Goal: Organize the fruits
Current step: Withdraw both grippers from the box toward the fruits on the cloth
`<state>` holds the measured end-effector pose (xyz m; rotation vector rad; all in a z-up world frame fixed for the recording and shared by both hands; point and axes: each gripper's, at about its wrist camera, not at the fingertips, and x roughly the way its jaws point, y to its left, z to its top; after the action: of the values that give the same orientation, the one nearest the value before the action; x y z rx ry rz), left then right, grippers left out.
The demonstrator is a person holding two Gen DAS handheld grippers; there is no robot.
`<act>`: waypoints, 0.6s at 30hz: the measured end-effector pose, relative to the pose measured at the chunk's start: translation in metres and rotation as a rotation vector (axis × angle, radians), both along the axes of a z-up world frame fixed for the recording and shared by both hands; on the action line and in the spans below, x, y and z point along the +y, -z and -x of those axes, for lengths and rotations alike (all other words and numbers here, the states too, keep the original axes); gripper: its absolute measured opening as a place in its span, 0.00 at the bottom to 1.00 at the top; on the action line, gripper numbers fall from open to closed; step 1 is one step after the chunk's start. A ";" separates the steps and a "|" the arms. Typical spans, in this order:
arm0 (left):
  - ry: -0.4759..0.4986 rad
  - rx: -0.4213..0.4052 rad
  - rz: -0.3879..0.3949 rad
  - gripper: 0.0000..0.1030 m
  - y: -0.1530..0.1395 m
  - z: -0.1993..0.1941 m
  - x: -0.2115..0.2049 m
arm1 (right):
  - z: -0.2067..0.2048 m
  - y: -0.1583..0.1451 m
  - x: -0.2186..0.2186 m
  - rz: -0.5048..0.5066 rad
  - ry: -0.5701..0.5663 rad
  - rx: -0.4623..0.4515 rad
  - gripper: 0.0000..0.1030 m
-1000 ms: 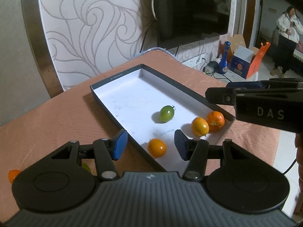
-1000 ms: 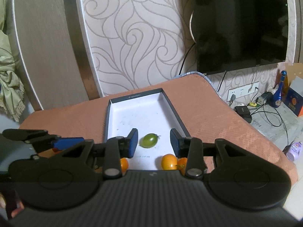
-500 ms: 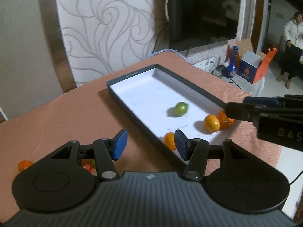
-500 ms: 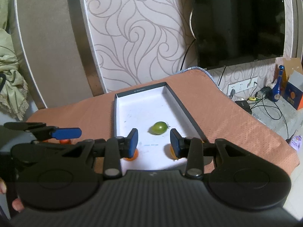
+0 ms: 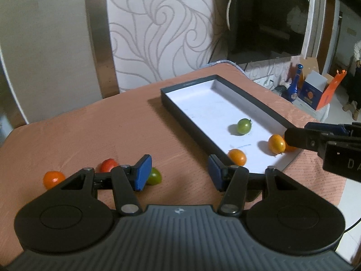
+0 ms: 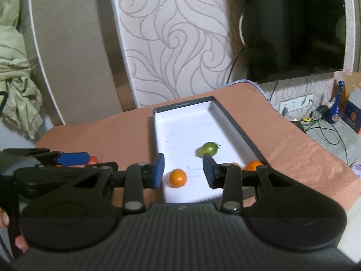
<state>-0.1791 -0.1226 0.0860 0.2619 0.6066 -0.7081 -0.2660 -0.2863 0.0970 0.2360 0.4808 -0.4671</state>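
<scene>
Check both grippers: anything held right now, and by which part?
Nothing held. Left gripper is open over the tablecloth; right gripper is open above the box, touching no fruit.

The left gripper (image 5: pixel 178 172) hangs with its blue-padded jaws spread wide and nothing between them, above a salmon-pink tablecloth (image 5: pixel 108 135). Beside its left pad lie a small green tomato (image 5: pixel 154 176), a red tomato (image 5: pixel 108 165) and an orange tomato (image 5: pixel 53 179). The shallow dark-rimmed box with a white floor (image 5: pixel 187 122) contains a green tomato (image 5: pixel 244 126) and orange tomatoes (image 5: pixel 237 157) (image 5: pixel 276 144). The right gripper (image 5: pixel 293 136) reaches in over the box's near right corner.
</scene>
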 end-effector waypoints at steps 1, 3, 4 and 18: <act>-0.005 0.001 0.001 0.59 0.000 0.000 0.003 | -0.002 0.000 0.002 -0.001 -0.006 0.003 0.39; -0.015 -0.001 0.003 0.59 0.000 0.000 0.010 | -0.005 0.001 0.008 0.003 -0.021 0.008 0.39; -0.020 -0.003 0.004 0.59 0.000 0.000 0.013 | -0.007 0.001 0.010 0.004 -0.027 0.009 0.39; -0.136 -0.017 -0.008 0.59 0.008 0.006 0.070 | -0.026 0.005 0.041 0.001 -0.140 0.021 0.39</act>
<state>-0.1853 -0.0527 0.0782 0.2318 0.6054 -0.5720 -0.2397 -0.2451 0.0925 0.1956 0.5136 -0.3337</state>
